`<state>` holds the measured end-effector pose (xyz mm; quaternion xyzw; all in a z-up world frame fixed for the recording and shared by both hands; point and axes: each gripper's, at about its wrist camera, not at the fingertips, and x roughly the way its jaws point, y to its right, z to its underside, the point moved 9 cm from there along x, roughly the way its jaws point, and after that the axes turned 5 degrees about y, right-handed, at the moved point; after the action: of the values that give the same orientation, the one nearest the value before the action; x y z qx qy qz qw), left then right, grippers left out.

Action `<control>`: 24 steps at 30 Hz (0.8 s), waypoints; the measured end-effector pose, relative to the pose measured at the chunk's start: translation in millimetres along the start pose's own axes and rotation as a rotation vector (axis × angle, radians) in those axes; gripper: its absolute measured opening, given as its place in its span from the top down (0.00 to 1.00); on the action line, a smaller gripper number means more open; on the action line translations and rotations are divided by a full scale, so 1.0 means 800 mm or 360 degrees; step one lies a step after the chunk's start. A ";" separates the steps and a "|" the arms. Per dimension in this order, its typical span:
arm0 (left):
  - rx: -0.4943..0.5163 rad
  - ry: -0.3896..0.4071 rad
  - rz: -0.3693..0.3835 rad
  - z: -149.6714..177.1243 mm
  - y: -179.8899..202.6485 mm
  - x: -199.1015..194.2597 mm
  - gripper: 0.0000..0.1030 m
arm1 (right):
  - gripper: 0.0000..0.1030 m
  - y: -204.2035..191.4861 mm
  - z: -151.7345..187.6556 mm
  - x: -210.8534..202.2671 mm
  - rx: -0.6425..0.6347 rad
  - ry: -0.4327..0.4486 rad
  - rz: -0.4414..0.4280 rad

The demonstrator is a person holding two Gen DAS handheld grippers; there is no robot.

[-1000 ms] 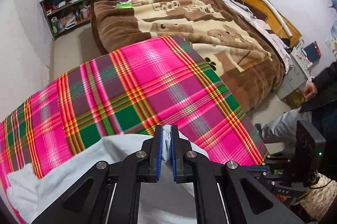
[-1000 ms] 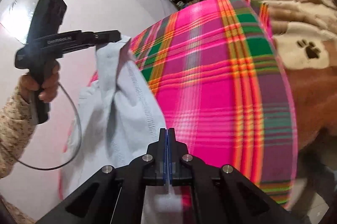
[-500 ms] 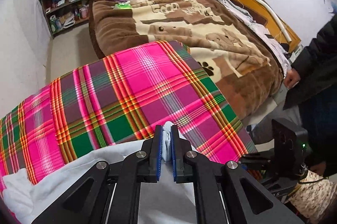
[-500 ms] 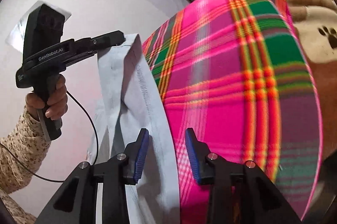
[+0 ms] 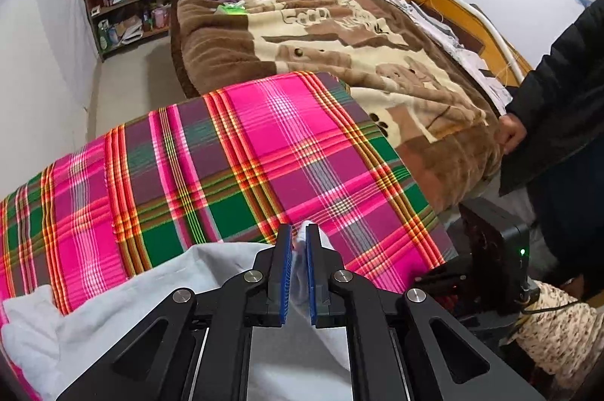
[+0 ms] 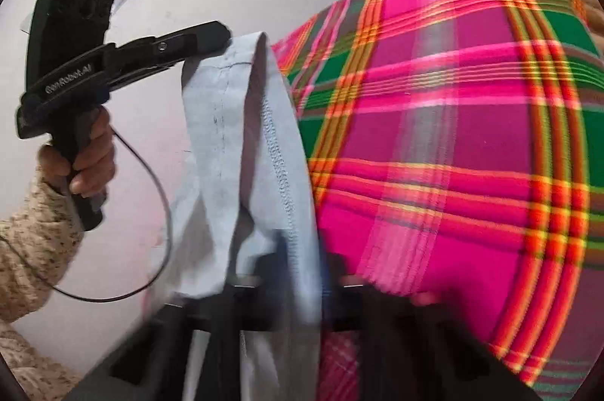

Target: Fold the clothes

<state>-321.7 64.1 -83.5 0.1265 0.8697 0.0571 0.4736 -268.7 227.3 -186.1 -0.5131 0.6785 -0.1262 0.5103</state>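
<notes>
Plaid cloth [image 5: 241, 167] covers the surface; left gripper [image 5: 298, 272] pinches the pale garment [image 6: 241, 152] taut, while the blurred right gripper [image 6: 294, 272] straddles its hem, jaws apart

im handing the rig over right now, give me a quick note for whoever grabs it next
Left gripper: shut on an edge of the pale blue garment, holding it up above the plaid cloth.
Right gripper: too blurred in its own view to tell open from shut; the garment's hem hangs across its fingers.
Garment: partly hanging, partly bunched on the plaid cloth; no neat fold visible.
Left to do: probably regrip the hanging hem with the right gripper, spread the garment flat, then fold.
A bystander's hand rests at the bed edge.
</notes>
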 end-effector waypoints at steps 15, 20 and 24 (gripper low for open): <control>-0.0009 -0.0153 0.0048 -0.020 0.047 0.097 0.92 | 0.98 0.095 -0.015 -0.090 0.0216 0.0230 0.0394; 0.0017 -0.0260 -0.0029 -0.029 0.049 0.120 0.86 | 0.98 0.055 -0.017 -0.080 0.0212 0.0202 0.0317; -0.0049 -0.0456 0.0015 -0.029 0.046 0.139 0.75 | 0.98 0.049 -0.009 -0.057 0.0187 0.0179 0.0323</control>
<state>-393.1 130.2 -153.1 0.1302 0.7916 0.0541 0.5946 -298.9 280.2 -184.5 -0.4032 0.7459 -0.1421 0.5107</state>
